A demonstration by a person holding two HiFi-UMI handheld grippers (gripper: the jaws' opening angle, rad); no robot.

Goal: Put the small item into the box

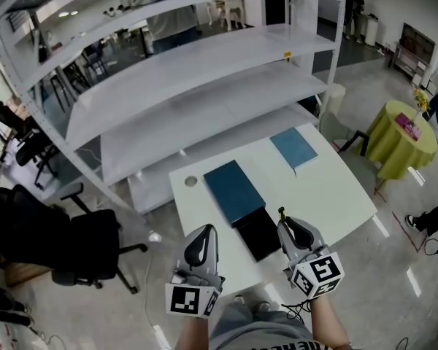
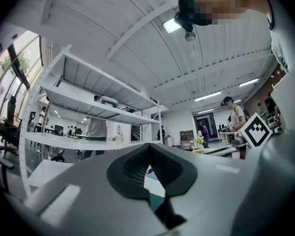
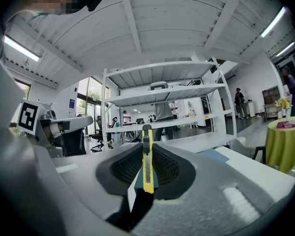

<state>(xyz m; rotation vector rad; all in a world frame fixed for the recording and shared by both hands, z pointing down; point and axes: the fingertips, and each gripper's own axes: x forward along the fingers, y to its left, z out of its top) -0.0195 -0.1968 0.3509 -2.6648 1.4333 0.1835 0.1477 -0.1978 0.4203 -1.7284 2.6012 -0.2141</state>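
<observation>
My right gripper [image 1: 282,219] is shut on a yellow utility knife [image 3: 147,157], which stands upright between its pads [image 3: 163,165]; its tip [image 1: 281,212] pokes up above the jaws in the head view. My left gripper [image 1: 207,233] is shut with nothing between its pads [image 2: 132,165]. Both hang over the near edge of the white table [image 1: 328,195]. A dark teal box [image 1: 234,192] lies on the table just beyond them, with a black box part [image 1: 258,232] against its near end. A lighter blue lid [image 1: 293,149] lies at the far right.
A tall white shelf rack [image 1: 204,71] stands behind the table. A black office chair [image 1: 51,239] is to the left, and a round table with a yellow-green cloth [image 1: 398,141] to the right. People stand in the background.
</observation>
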